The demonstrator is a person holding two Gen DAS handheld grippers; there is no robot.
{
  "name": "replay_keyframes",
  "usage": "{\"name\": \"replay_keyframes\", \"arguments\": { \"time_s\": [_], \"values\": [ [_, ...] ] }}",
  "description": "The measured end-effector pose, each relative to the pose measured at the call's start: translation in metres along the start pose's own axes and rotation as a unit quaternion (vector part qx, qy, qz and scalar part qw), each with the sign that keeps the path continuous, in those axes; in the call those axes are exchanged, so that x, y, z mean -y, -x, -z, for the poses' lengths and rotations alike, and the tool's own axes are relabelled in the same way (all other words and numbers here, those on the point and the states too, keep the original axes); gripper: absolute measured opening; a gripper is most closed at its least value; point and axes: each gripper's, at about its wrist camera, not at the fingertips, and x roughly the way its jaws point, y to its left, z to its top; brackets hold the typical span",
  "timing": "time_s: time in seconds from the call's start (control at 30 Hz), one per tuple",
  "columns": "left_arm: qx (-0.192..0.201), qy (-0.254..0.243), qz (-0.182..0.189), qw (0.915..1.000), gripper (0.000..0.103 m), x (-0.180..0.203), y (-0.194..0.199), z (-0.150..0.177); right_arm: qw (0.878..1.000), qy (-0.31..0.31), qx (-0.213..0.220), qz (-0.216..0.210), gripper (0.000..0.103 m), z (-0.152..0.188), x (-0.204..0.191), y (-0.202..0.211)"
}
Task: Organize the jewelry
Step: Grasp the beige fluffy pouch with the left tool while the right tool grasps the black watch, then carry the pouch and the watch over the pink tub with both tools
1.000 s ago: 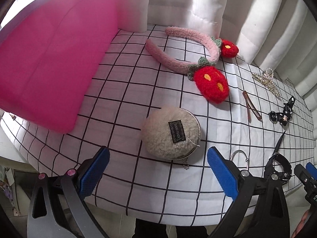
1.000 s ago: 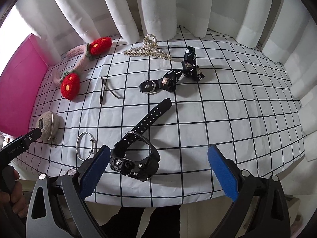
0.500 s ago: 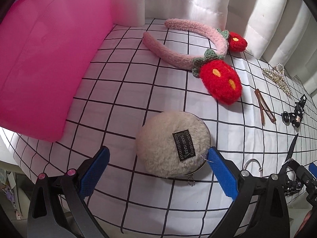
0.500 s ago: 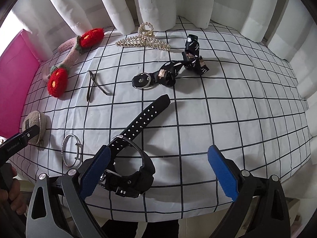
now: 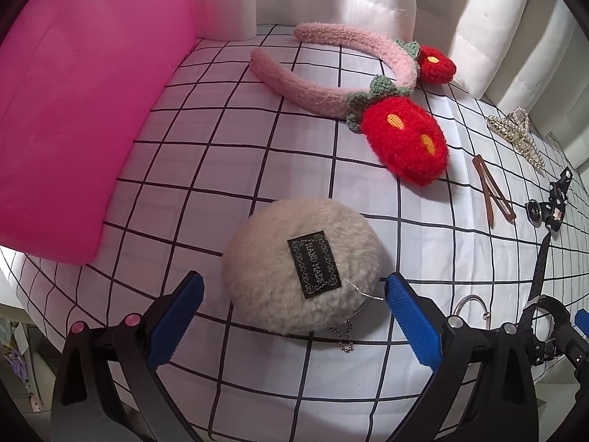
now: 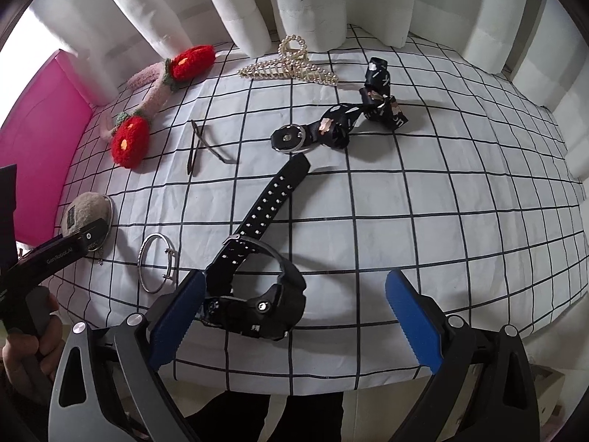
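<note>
The fluffy pouch has been approached and is now framed by the wide-apart left gripper, so grasping seems next; the right gripper is also kept apart.

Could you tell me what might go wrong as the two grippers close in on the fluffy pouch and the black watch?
1. The left gripper is open around the fluffy pouch; its ball chain and thin wire loop by the right finger could snag.
2. The pouch looks soft, so the pads may squash it and slip.
3. The right gripper is open with the black watch beside its left finger, off-centre; closing might push it towards the silver bangle.
</note>
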Motion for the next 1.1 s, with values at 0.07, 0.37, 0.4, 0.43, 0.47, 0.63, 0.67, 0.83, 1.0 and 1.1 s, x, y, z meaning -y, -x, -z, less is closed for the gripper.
{"name": "replay_keyframes", "arguments": {
  "time_s": [0.07,0.37,0.4,0.43,0.47,0.63,0.67,0.83,1.0,1.1],
  "values": [
    [-0.001,-0.001,-0.001,1.0,0.097,0.0,-0.001,0.0,1.0,0.004,0.003,-0.01,0.094,0.001,-0.004,0.004],
    [-0.004,-0.001,0.004,1.0,0.097,0.004,-0.008,0.002,0.999,0.029,-0.018,0.006,0.094,0.009,-0.016,-0.021],
    [-0.005,0.0,0.005,1.0,0.097,0.003,-0.011,0.001,0.999,0.029,-0.019,0.01,0.094,0.009,-0.017,-0.025],
    [0.002,-0.001,0.001,1.0,0.097,0.004,-0.011,0.001,0.999,0.028,-0.018,0.011,0.094,0.009,-0.017,-0.028],
    [0.006,-0.002,0.002,1.0,0.097,0.005,-0.012,0.001,0.999,0.028,-0.02,0.007,0.094,0.01,-0.017,-0.032],
    [0.023,0.002,0.004,0.9997,0.073,0.003,-0.005,-0.002,0.999,0.033,-0.013,-0.004,0.085,0.013,-0.018,-0.038],
    [0.024,0.002,0.004,0.9997,0.072,0.003,-0.004,-0.002,0.999,0.04,-0.009,-0.009,0.078,0.014,-0.02,-0.037],
    [0.019,0.014,0.016,0.9996,0.071,-0.003,-0.001,-0.003,0.999,0.049,-0.002,-0.011,0.069,0.012,-0.024,-0.035],
    [0.032,0.018,0.027,0.999,0.071,-0.007,0.012,-0.004,0.999,0.048,-0.005,-0.017,0.069,0.01,-0.023,-0.035],
    [0.044,0.025,0.033,0.9982,0.071,-0.01,0.023,-0.007,0.999,0.047,-0.005,-0.021,0.069,0.009,-0.022,-0.033]
  ]
}}
